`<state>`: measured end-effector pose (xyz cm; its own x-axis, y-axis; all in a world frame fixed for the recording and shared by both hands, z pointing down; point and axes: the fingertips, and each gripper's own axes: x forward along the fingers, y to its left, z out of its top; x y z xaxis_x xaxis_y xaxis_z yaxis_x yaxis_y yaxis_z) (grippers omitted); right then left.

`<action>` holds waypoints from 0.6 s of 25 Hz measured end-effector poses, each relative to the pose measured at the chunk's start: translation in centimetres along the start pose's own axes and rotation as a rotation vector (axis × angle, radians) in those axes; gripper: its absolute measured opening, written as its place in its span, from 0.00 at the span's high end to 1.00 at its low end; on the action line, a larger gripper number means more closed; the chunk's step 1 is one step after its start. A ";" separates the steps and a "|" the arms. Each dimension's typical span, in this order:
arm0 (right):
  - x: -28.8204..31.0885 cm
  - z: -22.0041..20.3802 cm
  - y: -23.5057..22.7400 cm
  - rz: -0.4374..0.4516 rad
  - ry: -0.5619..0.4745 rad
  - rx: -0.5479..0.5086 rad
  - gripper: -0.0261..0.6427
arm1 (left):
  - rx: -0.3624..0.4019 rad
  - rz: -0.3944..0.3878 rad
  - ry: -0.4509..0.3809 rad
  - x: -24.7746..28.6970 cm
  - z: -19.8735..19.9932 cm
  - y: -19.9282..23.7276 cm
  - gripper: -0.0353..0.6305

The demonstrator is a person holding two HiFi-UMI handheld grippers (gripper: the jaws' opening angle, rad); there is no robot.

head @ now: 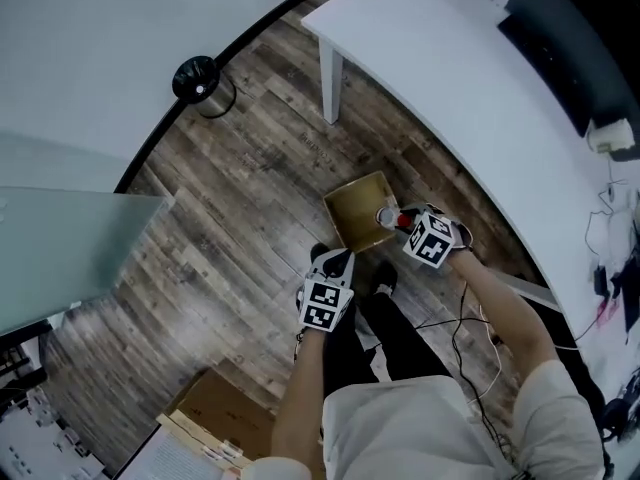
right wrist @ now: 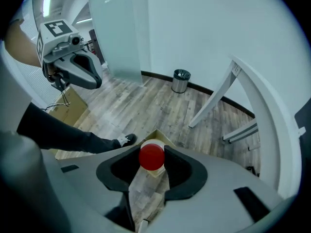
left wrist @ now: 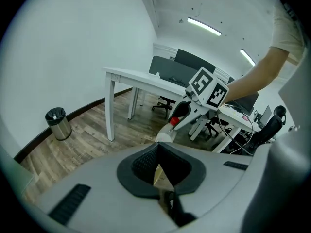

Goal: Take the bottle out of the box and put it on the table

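Bottle [head: 392, 217], red-capped, shows in the head view clamped in the right gripper [head: 400, 222] by the right edge of the open cardboard box [head: 358, 213] on the wooden floor. The white table [head: 450, 68] stands just beyond. The left gripper [head: 333, 259] hangs near the box's near-left corner.

In the left gripper view, the left gripper's [left wrist: 158, 162] jaws are drawn together at the tips and hold nothing. Past them the right gripper [left wrist: 181, 116] holds the bottle [left wrist: 167, 134] by its neck in the air, cap uppermost.

In the right gripper view, the right gripper's [right wrist: 151, 165] jaws close on the bottle [right wrist: 151, 156] (only its red cap shows from above). A corner of the box [right wrist: 156, 135] lies beneath.
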<state>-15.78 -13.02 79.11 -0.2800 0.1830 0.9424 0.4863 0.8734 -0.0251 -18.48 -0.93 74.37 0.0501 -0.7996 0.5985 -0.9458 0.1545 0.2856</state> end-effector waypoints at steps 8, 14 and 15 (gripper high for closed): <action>-9.0 1.4 2.7 -0.006 -0.035 -0.069 0.69 | -0.010 0.073 -0.039 -5.5 2.6 -3.3 0.92; -13.4 2.0 4.6 0.065 -0.059 -0.120 0.69 | 0.059 0.021 -0.072 -7.4 5.5 -6.9 0.93; -13.8 2.1 5.0 0.072 -0.061 -0.128 0.69 | 0.076 0.017 -0.076 -7.6 5.9 -7.3 0.93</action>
<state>-11.25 -10.25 65.25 -0.2882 0.2737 0.9176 0.6077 0.7929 -0.0456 -13.84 0.55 63.30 0.0120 -0.8396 0.5431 -0.9681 0.1261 0.2164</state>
